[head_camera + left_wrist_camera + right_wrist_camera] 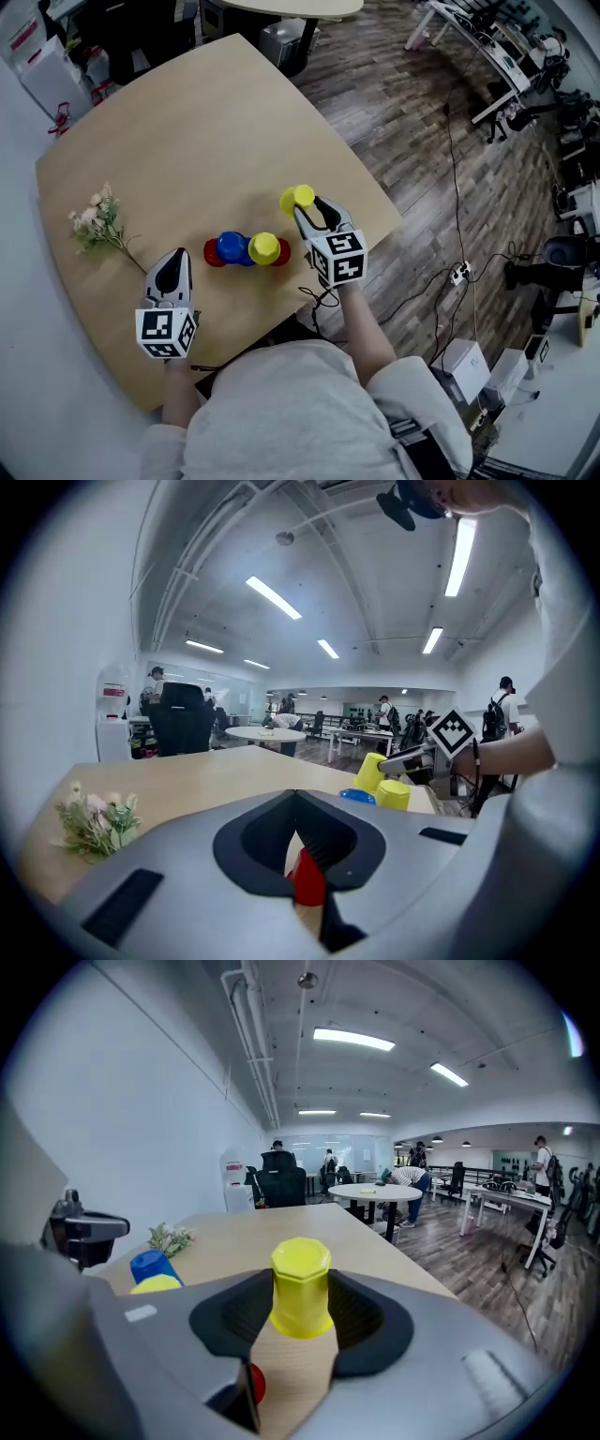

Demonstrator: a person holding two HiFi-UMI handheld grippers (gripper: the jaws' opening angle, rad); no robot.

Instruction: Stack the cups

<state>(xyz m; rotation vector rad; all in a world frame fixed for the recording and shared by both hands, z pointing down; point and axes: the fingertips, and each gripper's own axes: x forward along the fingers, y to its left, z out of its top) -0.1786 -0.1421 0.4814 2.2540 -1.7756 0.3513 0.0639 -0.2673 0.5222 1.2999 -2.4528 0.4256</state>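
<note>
– Tongs on the right, state?
– Jaws partly open and clamped on a yellow cup. It's upside down and clear of the table. In the head view it sits at the tips, just behind and to the right of the other cups.
– Left tongs?
– Jaws together, nothing in them. They're low near the table's front edge, left of the cups and not touching them.
– Rest of the cups?
– They're in a row near the front edge: red cup at the left, blue cup, second yellow cup, another red one at the right. All bunched tight. Can't tell if blue and yellow sit on the reds.
– Anything else?
– Flower sprig on the table's left side, well apart from the cups.
</note>
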